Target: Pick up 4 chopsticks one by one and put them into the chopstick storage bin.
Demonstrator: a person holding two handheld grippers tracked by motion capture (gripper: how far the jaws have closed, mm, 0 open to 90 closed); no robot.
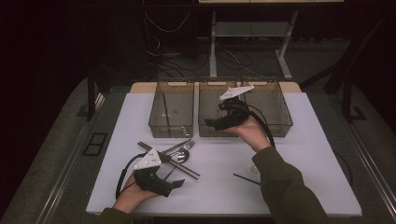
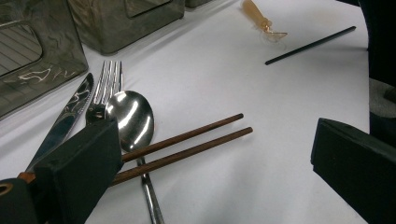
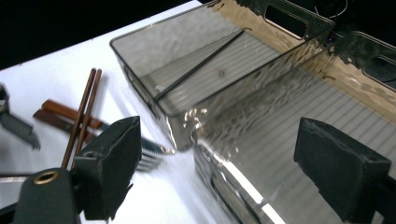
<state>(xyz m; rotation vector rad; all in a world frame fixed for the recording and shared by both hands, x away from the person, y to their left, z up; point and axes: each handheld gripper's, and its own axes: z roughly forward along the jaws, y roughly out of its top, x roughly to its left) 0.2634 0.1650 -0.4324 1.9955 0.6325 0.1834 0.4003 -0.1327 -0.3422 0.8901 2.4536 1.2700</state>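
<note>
Near the table's front left, my left gripper is open and holds nothing. Just ahead of it lies a cutlery pile: a spoon, a fork, a knife and a pair of brown chopsticks laid across the spoon. My right gripper is open and empty, held over the near wall of the middle bin. One black chopstick lies inside the left bin.
A third smoky bin stands at the back right. A loose black chopstick and a small amber-handled item lie on the white table right of centre. The table's front edge is near my left hand.
</note>
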